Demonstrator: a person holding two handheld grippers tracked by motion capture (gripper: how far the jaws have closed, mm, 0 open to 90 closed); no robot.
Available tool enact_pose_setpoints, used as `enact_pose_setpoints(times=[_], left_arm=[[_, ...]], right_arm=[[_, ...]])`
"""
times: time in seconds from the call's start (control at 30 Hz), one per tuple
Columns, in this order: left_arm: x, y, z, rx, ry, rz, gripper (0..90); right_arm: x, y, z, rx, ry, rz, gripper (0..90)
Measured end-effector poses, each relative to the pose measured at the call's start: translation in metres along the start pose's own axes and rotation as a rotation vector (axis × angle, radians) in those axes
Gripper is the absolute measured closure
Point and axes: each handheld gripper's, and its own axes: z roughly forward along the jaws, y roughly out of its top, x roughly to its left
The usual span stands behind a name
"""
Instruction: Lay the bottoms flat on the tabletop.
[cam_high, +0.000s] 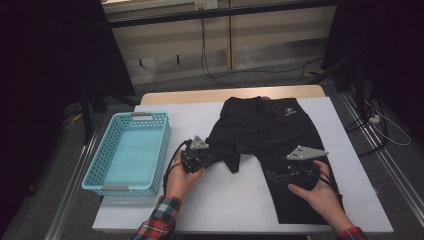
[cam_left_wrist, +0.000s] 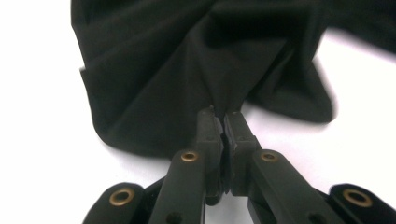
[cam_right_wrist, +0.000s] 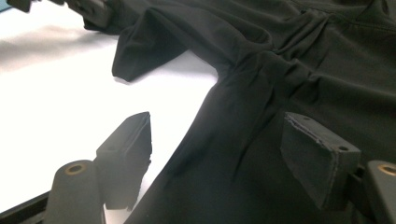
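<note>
A pair of black shorts (cam_high: 265, 135) lies on the white table cover, waistband at the far side with a small white logo. Its left leg is bunched up; the right leg lies flat towards the person. My left gripper (cam_high: 209, 157) is shut on a fold of that bunched fabric (cam_left_wrist: 187, 70), with the cloth pinched between its tips (cam_left_wrist: 223, 115). My right gripper (cam_high: 273, 176) stands open over the inner edge of the flat leg (cam_right_wrist: 303, 70). One jaw is above the white cover and the other above the cloth, midway point (cam_right_wrist: 217, 128).
A light blue plastic basket (cam_high: 165, 145) stands at the left of the table, nothing in it. White cover (cam_high: 225, 200) shows between the hands and at the front. Dark room, cables and rails lie beyond the table's far and right edges.
</note>
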Motion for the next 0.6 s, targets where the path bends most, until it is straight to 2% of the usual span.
enact_pose_setpoints(times=[0.1, 0.2, 0.23, 0.4, 0.47, 0.6], left_arm=[[-0.003, 0.008, -0.012, -0.042, -0.035, -0.007, 86.8], [-0.004, 0.015, -0.02, -0.08, -0.037, -0.001, 86.7], [-0.003, 0.017, -0.022, -0.079, -0.031, 0.013, 86.7], [0.004, 0.017, -0.019, -0.101, -0.016, -0.028, 86.6], [0.009, 0.015, -0.018, -0.099, -0.003, -0.032, 86.5], [0.012, 0.012, -0.018, -0.106, -0.005, -0.061, 86.4]], right_arm=[[0.001, 0.001, -0.002, -0.011, 0.009, 0.004, 25.6], [0.003, 0.003, -0.002, -0.017, 0.019, -0.003, 25.5], [0.005, 0.004, -0.002, -0.02, 0.024, -0.007, 25.3], [0.014, 0.01, 0.005, -0.026, 0.05, -0.034, 25.8], [0.017, 0.013, 0.01, -0.026, 0.062, -0.042, 27.2], [0.023, 0.019, 0.022, -0.017, 0.088, -0.051, 29.0]])
